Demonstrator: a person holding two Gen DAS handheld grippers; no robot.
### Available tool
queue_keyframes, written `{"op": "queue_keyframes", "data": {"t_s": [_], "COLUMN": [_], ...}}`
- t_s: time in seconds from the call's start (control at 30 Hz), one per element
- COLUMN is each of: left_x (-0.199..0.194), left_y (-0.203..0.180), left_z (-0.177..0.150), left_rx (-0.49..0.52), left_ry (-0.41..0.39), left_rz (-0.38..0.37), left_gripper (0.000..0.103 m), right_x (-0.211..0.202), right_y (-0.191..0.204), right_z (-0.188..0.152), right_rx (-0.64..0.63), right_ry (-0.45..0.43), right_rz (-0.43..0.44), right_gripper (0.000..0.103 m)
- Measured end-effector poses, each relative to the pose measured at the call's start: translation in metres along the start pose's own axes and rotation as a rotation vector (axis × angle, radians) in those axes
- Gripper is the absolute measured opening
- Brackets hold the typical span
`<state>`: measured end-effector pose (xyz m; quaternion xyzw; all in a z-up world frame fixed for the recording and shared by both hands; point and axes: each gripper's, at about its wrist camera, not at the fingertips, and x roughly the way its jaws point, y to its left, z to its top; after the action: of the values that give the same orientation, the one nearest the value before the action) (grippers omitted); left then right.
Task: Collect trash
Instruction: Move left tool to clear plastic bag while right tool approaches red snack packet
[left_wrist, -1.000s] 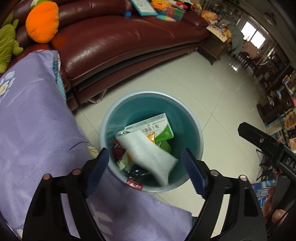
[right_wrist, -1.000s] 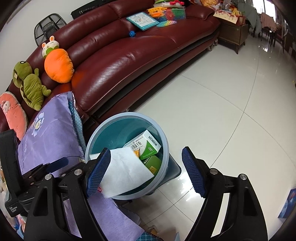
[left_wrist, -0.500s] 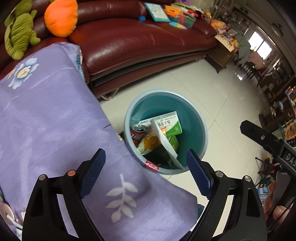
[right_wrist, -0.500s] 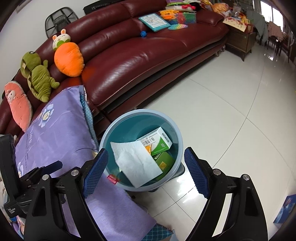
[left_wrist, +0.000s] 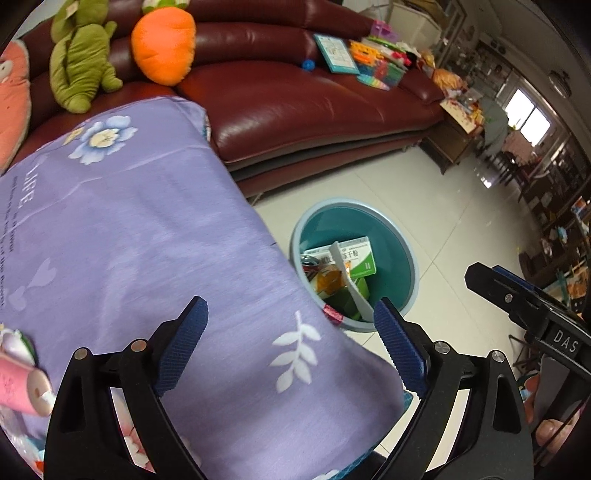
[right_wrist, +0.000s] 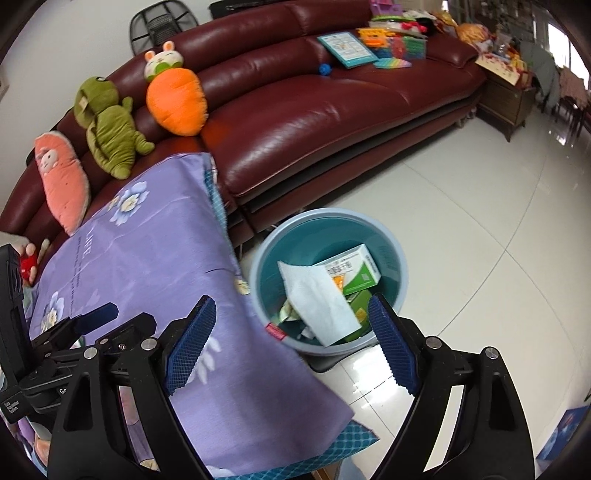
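A blue bin (left_wrist: 400, 243) (right_wrist: 391, 236) stands on the floor beside the purple cloth. Inside lie a white tissue (right_wrist: 319, 295) (left_wrist: 349, 280), a green-and-white box (right_wrist: 351, 271) (left_wrist: 356, 256), a red can (left_wrist: 310, 262) and other wrappers. My left gripper (left_wrist: 291, 347) is open and empty above the cloth's corner, left of the bin. My right gripper (right_wrist: 291, 345) is open and empty, above the bin's near rim. A pink tube (left_wrist: 22, 386) lies on the cloth at the far left of the left wrist view.
The purple flowered cloth (left_wrist: 129, 240) (right_wrist: 147, 266) covers a raised surface. A dark red leather sofa (right_wrist: 332, 110) holds plush toys (right_wrist: 107, 136), an orange carrot cushion (right_wrist: 177, 99) and books. White tiled floor (right_wrist: 480, 206) spreads to the right. A wooden side table (right_wrist: 509, 99) stands beyond the sofa.
The tissue has dropped from my left gripper into the bin. Both grippers have pulled back and left, away from the bin and over the purple cloth.
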<state>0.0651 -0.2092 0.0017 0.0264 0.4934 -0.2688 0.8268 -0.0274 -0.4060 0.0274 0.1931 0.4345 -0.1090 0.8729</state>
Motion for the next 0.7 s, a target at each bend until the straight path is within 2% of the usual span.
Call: {"op": "queue_keyframes", "data": {"t_s": [0.4, 0.7], "left_x": [-0.067, -0.113], "left_y": [0.053, 0.109], "left_z": [-0.036, -0.069], "left_rx": [-0.089, -0.158], "left_ry": [-0.081, -0.120], "left_rz": [0.034, 0.103], "left_gripper": [0.092, 0.092], "right_x": [-0.021, -0.020], "right_y": [0.061, 0.117], "right_z": [-0.026, -0.048], "right_rx": [-0.113, -0.204], "right_ry": [0.022, 0.077], "right_rz": [0.050, 0.122], "right_gripper": [0.081, 0.081]}}
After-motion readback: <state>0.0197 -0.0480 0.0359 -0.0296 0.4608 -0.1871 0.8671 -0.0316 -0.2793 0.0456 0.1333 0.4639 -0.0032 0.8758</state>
